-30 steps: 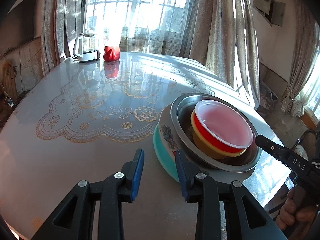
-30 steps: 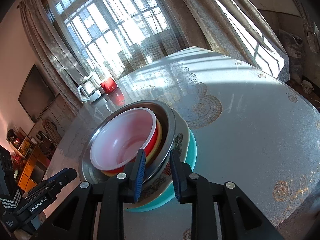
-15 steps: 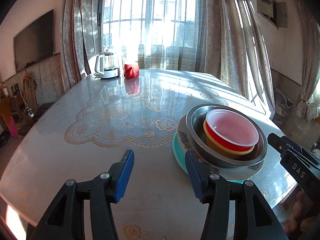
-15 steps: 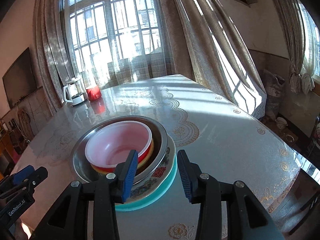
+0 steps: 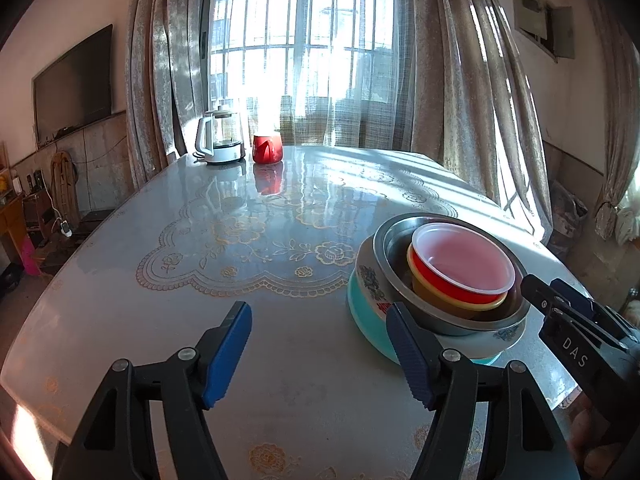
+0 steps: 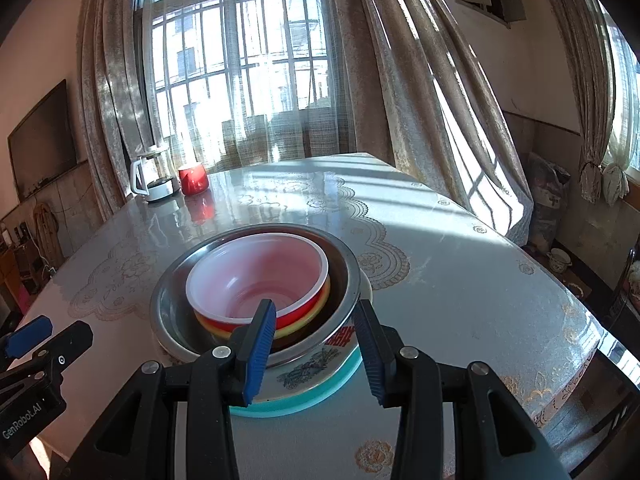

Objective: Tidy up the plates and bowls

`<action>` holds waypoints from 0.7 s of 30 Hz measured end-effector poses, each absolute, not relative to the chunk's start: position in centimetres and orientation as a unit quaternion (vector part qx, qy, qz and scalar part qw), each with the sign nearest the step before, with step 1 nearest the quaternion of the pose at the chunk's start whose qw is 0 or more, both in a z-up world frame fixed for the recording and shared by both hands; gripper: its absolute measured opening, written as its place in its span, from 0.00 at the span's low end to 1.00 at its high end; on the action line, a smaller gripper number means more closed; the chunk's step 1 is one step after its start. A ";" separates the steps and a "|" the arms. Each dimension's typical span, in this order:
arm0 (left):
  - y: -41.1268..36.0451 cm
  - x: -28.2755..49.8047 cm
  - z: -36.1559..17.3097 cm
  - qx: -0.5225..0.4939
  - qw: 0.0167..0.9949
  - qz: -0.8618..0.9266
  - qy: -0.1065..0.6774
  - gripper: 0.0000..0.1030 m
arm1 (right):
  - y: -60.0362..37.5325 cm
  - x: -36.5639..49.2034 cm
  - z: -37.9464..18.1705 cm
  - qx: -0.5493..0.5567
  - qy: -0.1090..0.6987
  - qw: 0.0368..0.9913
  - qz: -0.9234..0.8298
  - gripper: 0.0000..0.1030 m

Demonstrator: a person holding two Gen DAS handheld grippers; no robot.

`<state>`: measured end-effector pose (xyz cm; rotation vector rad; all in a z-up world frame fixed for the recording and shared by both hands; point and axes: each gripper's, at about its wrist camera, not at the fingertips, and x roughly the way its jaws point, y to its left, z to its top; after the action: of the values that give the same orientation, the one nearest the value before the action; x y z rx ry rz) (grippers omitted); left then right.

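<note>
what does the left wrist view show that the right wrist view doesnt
Only the left wrist view shows the right gripper side-on, marked DAS, beside the steel bowl.
Only the right wrist view shows the red character on the patterned plate and the red bowl's empty inside.
Both show the nested stack on the teal plate, the kettle and the red mug.
</note>
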<state>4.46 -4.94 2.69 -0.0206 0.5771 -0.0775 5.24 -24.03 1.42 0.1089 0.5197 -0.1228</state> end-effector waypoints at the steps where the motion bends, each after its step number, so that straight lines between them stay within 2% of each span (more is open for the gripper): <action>1: -4.9 4.4 2.7 -0.011 0.958 -0.037 0.284 0.69 | -24.0 5.3 1.4 0.055 0.257 0.963 -0.060 0.40; 21: -5.0 5.1 1.9 -0.005 0.954 -0.036 0.297 0.76 | -24.0 5.9 1.0 0.058 0.263 0.962 -0.054 0.40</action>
<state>5.06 -5.05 1.90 -0.0095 0.6038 -0.0738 5.88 -23.99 1.01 0.1172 0.5320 -0.1091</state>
